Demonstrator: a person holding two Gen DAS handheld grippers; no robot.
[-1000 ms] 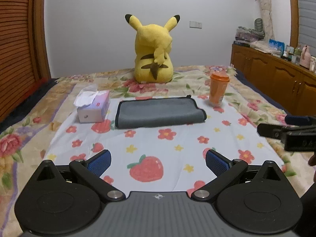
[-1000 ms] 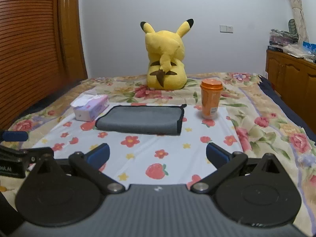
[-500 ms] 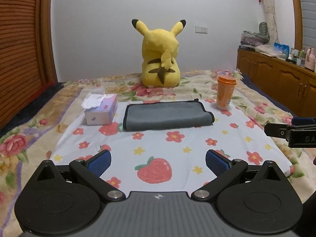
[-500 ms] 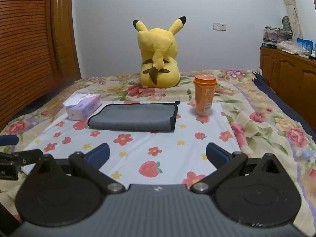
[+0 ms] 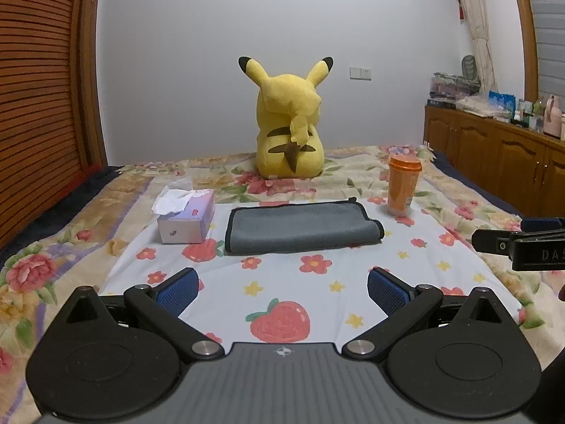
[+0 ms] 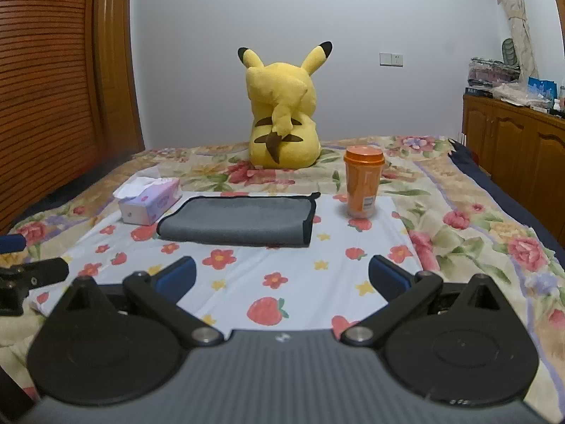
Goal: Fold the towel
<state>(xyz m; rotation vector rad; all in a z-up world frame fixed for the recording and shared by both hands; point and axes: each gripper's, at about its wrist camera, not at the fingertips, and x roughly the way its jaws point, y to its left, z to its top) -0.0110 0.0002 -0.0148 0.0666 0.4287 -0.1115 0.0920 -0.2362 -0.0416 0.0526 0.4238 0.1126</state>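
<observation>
A grey towel [image 5: 300,228] with a dark edge lies folded flat on the white flowered sheet [image 5: 282,282]; it also shows in the right wrist view [image 6: 240,221]. My left gripper [image 5: 282,288] is open and empty, held well short of the towel. My right gripper [image 6: 282,279] is open and empty too, also short of the towel. The right gripper's side shows at the right edge of the left wrist view [image 5: 522,243]. The left gripper's side shows at the left edge of the right wrist view [image 6: 21,275].
A tissue box [image 5: 185,217] stands left of the towel and an orange cup [image 5: 402,185] right of it. A yellow plush toy [image 5: 289,125] sits behind. A wooden cabinet [image 5: 501,162] runs along the right and a slatted wooden door [image 5: 39,106] along the left.
Both grippers have drawn back and risen a little, so the towel and the bed look lower and more centred. The towel has not moved. Both grippers stay open.
</observation>
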